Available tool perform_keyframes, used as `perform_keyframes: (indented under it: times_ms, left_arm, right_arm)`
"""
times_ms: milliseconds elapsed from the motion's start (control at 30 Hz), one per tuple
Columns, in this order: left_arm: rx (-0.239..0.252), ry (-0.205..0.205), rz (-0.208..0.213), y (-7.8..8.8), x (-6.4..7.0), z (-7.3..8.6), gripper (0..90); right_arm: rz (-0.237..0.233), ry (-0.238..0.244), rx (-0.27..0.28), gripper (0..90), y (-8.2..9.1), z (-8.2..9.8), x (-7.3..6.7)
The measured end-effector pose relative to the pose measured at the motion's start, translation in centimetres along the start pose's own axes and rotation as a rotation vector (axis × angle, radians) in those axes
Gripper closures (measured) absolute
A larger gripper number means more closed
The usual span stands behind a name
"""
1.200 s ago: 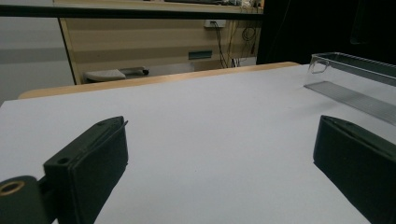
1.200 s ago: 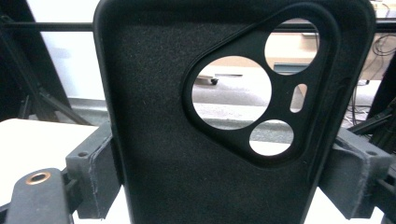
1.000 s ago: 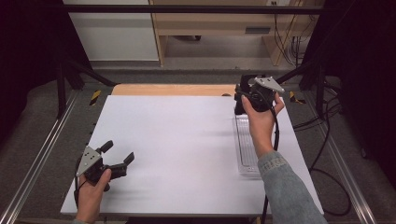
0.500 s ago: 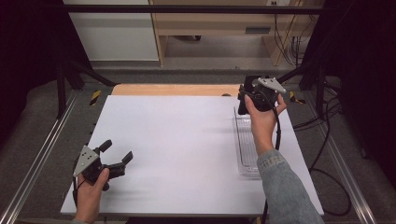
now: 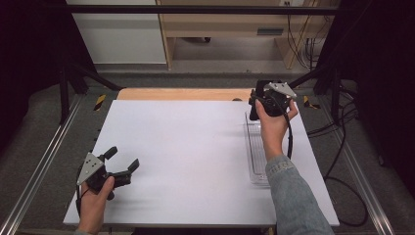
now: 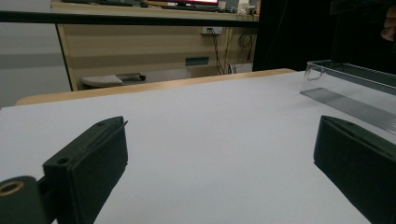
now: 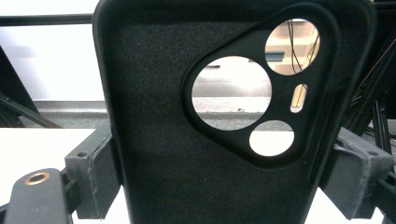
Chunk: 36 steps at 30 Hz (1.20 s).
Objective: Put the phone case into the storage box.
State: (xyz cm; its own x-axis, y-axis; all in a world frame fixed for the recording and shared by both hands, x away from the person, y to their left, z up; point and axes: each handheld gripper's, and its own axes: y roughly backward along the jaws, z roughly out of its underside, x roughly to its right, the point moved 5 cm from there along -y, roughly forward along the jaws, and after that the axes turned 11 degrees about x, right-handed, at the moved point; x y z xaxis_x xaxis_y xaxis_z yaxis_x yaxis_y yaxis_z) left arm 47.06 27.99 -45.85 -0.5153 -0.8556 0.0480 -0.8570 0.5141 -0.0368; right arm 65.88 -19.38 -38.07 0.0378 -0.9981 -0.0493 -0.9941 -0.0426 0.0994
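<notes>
The right gripper (image 5: 262,105) is held above the far right corner of the white table (image 5: 195,156), over the far end of a clear tray (image 5: 254,161) that lies along the table's right edge. Its jaws stand wide, yet they are not empty: in the right gripper view a black phone case (image 7: 154,154) stands upright between them, and the 2 grey pads (image 7: 93,172) press on its 2 long sides, so the case is clamped across its width. The case's inner face is towards the camera (a matt, finely grained surface), and its camera cutout sits at the upper right with 3 round holes and 1 small slot, through which the floor and the wooden furniture behind show. In the high view the case is mostly hidden by the gripper's body and the hand, so its lower end cannot be made out there. The left gripper (image 5: 120,164) is low over the near left part of the table, well apart from the tray and from the right gripper, its jaws wide open and holding nothing; the left gripper view shows bare table between the 2 black jaws, with the tray's near wall (image 6: 345,74) off to the right. A strip of wooden board (image 5: 181,94) lies along the table's far edge
</notes>
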Motion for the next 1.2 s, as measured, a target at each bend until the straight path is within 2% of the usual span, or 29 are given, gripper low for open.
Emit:
perform_keyframes:
  times_ms: [1200]
  left_arm:
    - [-0.002,-0.007,0.004,-0.1,-0.1,0.1,3.2]
  right_arm:
    - [0.032,0.023,-0.066,13.2,-1.9,3.9,0.2]
